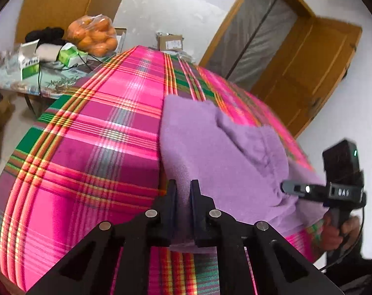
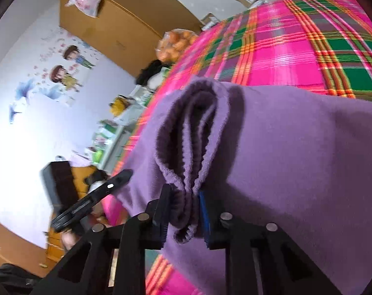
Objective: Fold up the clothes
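On plaid sheet (image 1: 92,132) | both tongs (image 1: 183,191) (image 2: 183,196) pinch fuzzy purple garment (image 1: 210,142)

The pink-and-green plaid cloth surface (image 1: 87,132) lies bare from 9 to 12 o'clock of the rumpled purple fleece garment (image 1: 210,152), giving wide passage. At 10 o'clock beyond its far edge, a side table (image 1: 16,83) crowds with a clear bag of oranges (image 1: 93,35) and green-and-white cartons (image 1: 30,64). The right tongs (image 1: 288,186) block the 3 o'clock side.

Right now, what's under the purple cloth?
The pink plaid blanket lies under the purple cloth and shows all around it. Anything else beneath stays hidden. Both hand-held grippers pinch the cloth's near edge.
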{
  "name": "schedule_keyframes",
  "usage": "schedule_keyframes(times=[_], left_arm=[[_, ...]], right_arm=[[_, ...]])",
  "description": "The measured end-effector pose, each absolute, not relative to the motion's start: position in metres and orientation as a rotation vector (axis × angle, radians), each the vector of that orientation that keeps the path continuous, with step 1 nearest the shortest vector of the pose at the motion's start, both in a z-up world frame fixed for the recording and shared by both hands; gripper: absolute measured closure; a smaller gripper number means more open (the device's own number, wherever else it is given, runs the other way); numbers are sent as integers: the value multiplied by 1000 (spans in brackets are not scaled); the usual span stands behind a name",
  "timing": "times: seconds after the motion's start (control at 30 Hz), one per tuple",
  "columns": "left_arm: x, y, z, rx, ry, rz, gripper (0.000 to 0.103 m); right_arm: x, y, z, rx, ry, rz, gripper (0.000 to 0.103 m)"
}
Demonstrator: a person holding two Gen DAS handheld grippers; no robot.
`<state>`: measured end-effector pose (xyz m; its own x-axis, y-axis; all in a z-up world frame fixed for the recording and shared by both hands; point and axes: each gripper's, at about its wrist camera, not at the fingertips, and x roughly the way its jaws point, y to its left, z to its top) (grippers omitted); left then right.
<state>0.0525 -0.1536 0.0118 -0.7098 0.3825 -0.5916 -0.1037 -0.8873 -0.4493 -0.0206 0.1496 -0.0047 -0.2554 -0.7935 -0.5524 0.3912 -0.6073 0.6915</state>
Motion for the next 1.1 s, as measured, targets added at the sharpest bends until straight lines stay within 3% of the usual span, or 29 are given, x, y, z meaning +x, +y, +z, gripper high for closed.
schedule_keyframes(times=[0.23,0.37,0.5,0.87,0.97,1.1], left_arm=[[51,-162,0,-1082,-596,2608,92],[51,-161,1,-1085,-586,2607,93],[50,-160,-1,-1092,-592,2599,93],[46,-160,-1,-1090,-583,2595,93],[47,-161,-1,-1090,-587,2596,92],[48,-163,-1,-1085,-587,2595,90]], right_arm=[[-15,153,-8,1195,-517,-1949,81],[-18,160,4,1158,-492,-2031,68],[-29,158,-4,1211,-544,-1998,62],[-36,143,-10,1232,-527,-1989,59],[-37,138,-8,1221,-503,-1996,83],[-34,143,8,1107,-496,-2013,85]])
